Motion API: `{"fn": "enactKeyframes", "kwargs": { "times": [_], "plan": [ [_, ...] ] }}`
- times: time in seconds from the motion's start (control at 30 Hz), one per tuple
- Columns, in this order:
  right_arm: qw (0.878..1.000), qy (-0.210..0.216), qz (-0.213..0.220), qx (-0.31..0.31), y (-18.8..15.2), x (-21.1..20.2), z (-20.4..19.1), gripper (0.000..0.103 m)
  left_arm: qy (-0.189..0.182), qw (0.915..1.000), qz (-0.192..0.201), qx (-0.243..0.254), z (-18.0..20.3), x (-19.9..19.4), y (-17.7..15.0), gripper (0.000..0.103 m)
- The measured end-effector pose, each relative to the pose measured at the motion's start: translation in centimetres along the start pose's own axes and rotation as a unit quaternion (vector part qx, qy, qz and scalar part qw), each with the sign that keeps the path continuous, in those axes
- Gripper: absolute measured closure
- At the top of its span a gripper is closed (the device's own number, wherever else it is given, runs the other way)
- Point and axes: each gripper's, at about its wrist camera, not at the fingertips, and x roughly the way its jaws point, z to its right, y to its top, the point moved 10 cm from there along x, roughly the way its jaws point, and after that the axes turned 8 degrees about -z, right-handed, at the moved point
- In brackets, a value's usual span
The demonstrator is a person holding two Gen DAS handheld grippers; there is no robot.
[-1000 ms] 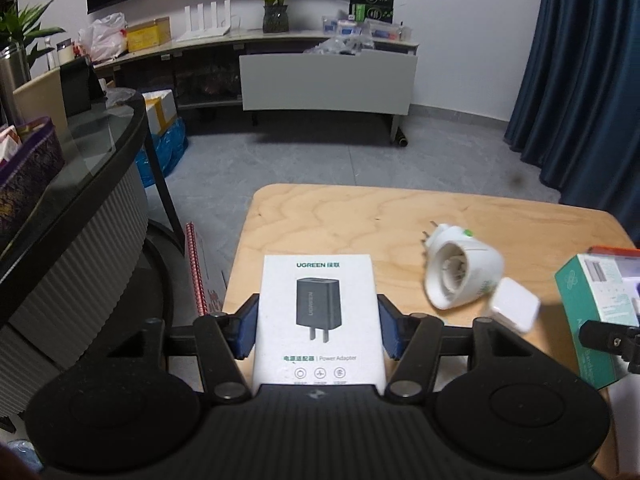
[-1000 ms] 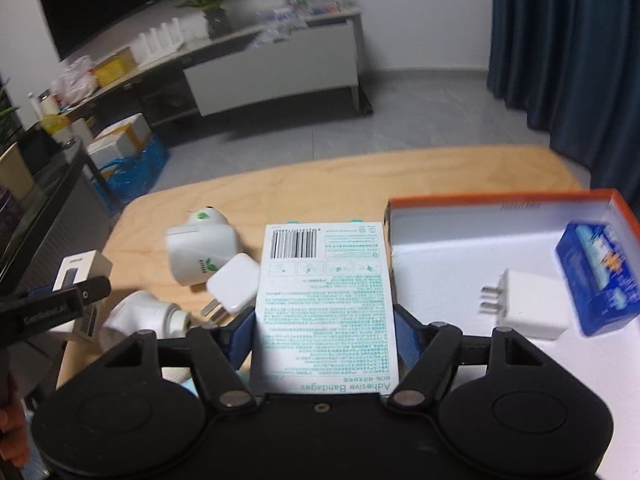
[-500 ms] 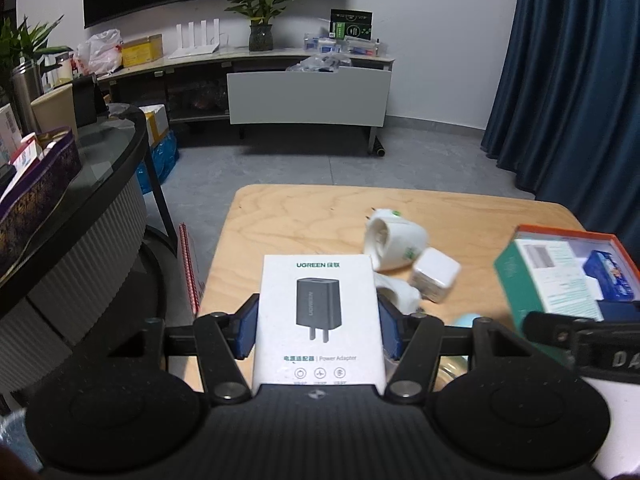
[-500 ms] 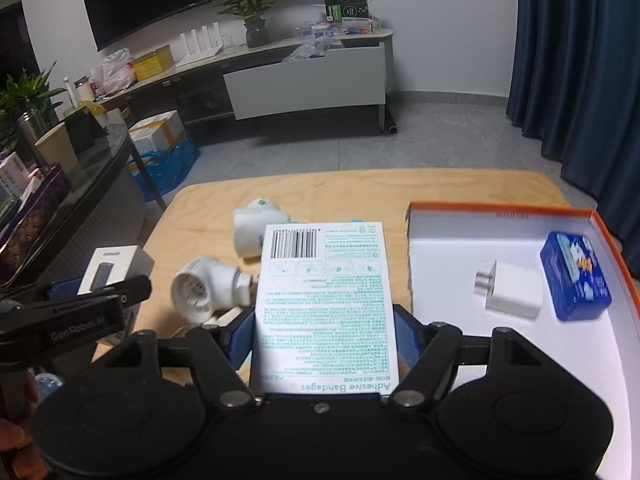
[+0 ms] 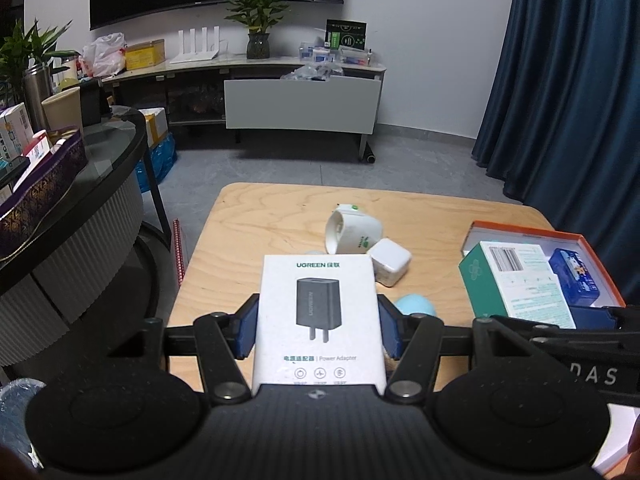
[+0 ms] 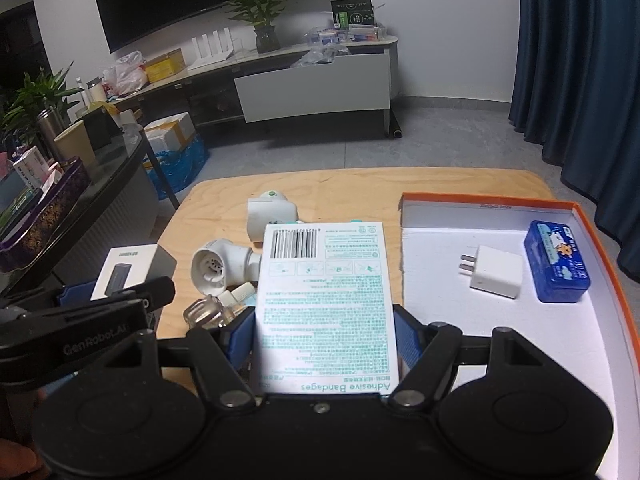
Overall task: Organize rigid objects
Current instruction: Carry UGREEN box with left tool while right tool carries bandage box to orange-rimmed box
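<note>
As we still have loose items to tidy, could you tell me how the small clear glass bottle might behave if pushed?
The glass bottle lies on its side on the table, so it may roll. Being glass, it is probably slippery and breakable.

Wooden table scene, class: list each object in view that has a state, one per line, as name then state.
Left hand-held gripper: shut on the white UGREEN adapter box.
Right hand-held gripper: shut on the white adhesive bandages box.
Orange-rimmed white tray: open, holding two items.
White square charger plug: lying flat in tray.
Blue rectangular tin: closed, in tray.
Small clear glass bottle: tipped over on table.
</note>
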Motion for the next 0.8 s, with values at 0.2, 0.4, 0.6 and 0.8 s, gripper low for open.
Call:
{"fn": "enactKeyframes", "kwargs": {
  "times": [0.2,0.4,0.6,0.8],
  "plan": [
    [1.0,-0.006,0.003,0.002,-0.5,-0.9,1.2,0.019,-0.006,1.0,0.004,0.002,0.9,-0.4,-0.1,0.043],
    [1.0,-0.005,0.006,0.004,-0.8,-1.6,1.8,0.019,-0.007,0.9999,0.006,0.005,1.3,-0.6,-0.3,0.043],
    [1.0,-0.002,0.008,0.004,-0.9,-2.1,2.0,0.019,-0.008,0.9999,0.006,0.005,1.6,-0.8,-0.6,0.043],
    [1.0,-0.002,0.011,0.007,-0.9,-2.4,2.3,0.019,-0.009,0.9999,0.008,0.007,1.9,-1.0,-0.7,0.043]
  ]
}}
